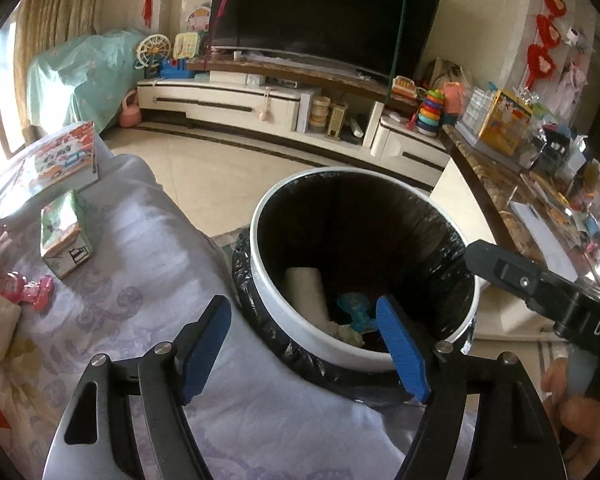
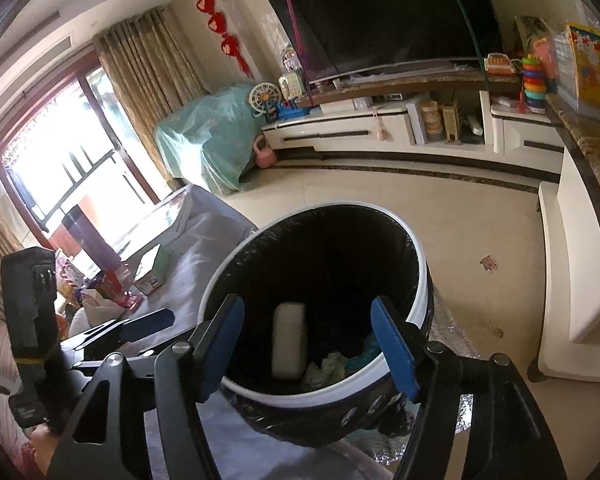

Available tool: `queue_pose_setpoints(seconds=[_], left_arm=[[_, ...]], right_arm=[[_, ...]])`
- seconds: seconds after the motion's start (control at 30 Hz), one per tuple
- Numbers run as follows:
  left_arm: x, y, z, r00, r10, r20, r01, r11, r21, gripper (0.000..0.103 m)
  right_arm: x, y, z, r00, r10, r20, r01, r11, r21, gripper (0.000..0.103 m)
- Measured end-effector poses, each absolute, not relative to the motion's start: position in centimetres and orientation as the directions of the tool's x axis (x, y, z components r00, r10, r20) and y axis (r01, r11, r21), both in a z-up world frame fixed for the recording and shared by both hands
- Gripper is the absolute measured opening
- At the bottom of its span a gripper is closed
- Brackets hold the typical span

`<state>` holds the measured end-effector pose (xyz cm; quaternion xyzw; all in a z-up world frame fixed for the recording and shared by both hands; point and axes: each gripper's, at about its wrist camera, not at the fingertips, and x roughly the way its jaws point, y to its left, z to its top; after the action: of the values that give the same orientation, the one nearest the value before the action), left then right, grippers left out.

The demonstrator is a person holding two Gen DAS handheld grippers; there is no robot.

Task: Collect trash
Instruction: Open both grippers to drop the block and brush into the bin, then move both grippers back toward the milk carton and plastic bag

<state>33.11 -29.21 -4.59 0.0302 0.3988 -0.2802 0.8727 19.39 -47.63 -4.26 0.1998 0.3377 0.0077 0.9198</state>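
A white-rimmed trash bin [image 1: 284, 312] lined with a black bag stands on the floor beside the table. At its bottom lie a white carton [image 1: 306, 292], a blue wrapper [image 1: 354, 308] and a crumpled tissue [image 1: 350, 334]. My left gripper [image 1: 302, 308] hangs over the bin's near rim, open, with nothing between its blue pads. In the right wrist view my right gripper [image 2: 307, 305] is also open and empty above the bin [image 2: 418, 312], with the carton [image 2: 289, 340] and tissue [image 2: 326, 366] below it. Each gripper shows at the edge of the other's view.
A table under a lilac cloth [image 1: 160, 240] sits left of the bin, carrying a small carton [image 1: 66, 240], a picture box [image 1: 64, 156] and a pink toy [image 1: 36, 292]. A marble-topped counter [image 1: 488, 184] crowds the right. Beyond lie tiled floor [image 2: 440, 216] and a TV cabinet [image 1: 228, 100].
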Motion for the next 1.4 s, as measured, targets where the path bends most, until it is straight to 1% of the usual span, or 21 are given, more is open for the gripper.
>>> queue_pose_setpoints(seconds=[0.1,0.33,0.53,0.77,1.1,1.4], left_arm=[[32.2,-28.1,-4.4,0.542,-0.463,-0.702,0.506,0.846,-0.167,0.075],[28.6,-22.7,-4.9,0.576,-0.444,-0.687,0.442,0.875,-0.196,0.075],[24.5,-17.5,-5.0,0.617,-0.405,-0.675,0.37,0.906,-0.205,0.075],[20.3,-11.4,-4.2,0.681,-0.322,-0.657,0.27,0.945,-0.184,0.075],[17.2,-4.8,-4.5,0.715,-0.234,-0.658,0.139,0.971,-0.194,0.075],[17.2,-1.4,-5.1,0.709,-0.186,-0.681,0.061,0.977,-0.204,0.076]], right_arm=[[19.0,-46.9,-3.9,0.774,0.15,-0.615,0.115,0.922,0.37,0.072],[18.4,-44.1,-3.6,0.775,0.193,-0.601,0.067,0.922,0.382,0.081],[18.5,-40.6,-3.6,0.767,0.257,-0.588,0.003,0.915,0.403,0.082],[19.0,-34.8,-4.0,0.729,0.342,-0.593,-0.095,0.908,0.407,0.082],[19.5,-28.1,-5.2,0.67,0.422,-0.611,-0.192,0.893,0.407,0.083],[20.8,-24.6,-6.1,0.635,0.454,-0.625,-0.231,0.884,0.407,0.083]])
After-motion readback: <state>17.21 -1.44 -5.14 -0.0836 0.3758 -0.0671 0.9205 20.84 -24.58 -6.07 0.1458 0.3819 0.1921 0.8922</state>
